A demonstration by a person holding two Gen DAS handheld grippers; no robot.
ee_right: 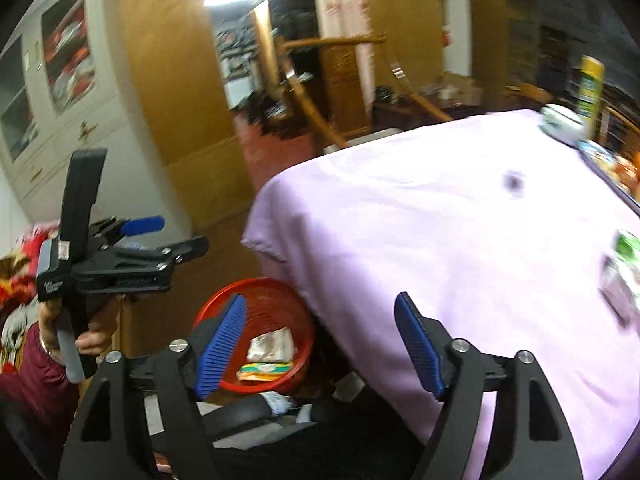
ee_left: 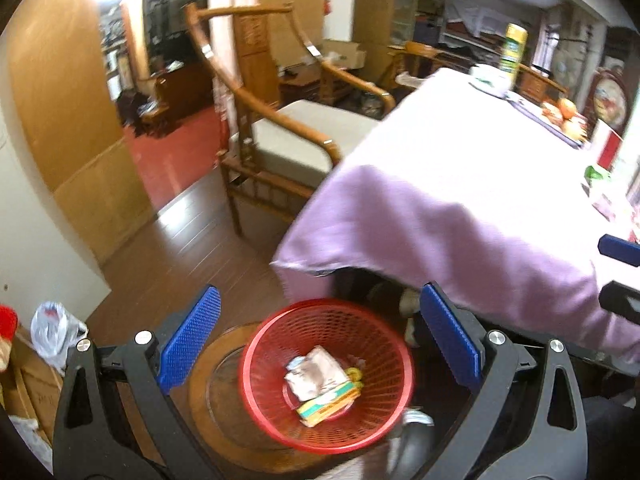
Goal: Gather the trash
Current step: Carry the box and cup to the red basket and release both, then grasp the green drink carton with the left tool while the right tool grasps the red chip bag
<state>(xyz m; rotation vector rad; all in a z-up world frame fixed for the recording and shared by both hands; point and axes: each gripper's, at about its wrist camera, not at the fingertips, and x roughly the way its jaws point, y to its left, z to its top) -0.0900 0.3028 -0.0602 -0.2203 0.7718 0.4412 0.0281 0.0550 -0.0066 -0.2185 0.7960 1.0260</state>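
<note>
A red mesh basket stands on a round wooden stool beside the table's corner. In it lie a crumpled paper and a yellow-green wrapper. My left gripper hovers open above the basket with nothing between its blue pads. The right gripper is open and empty too, held over the edge of the purple tablecloth, with the basket below to its left. A blurred green and white wrapper lies on the cloth at the far right.
A wooden armchair stands behind the table. A yellow can, a white bowl and a tray of fruit sit at the table's far end. A plastic bag lies left. A hand holds the left gripper.
</note>
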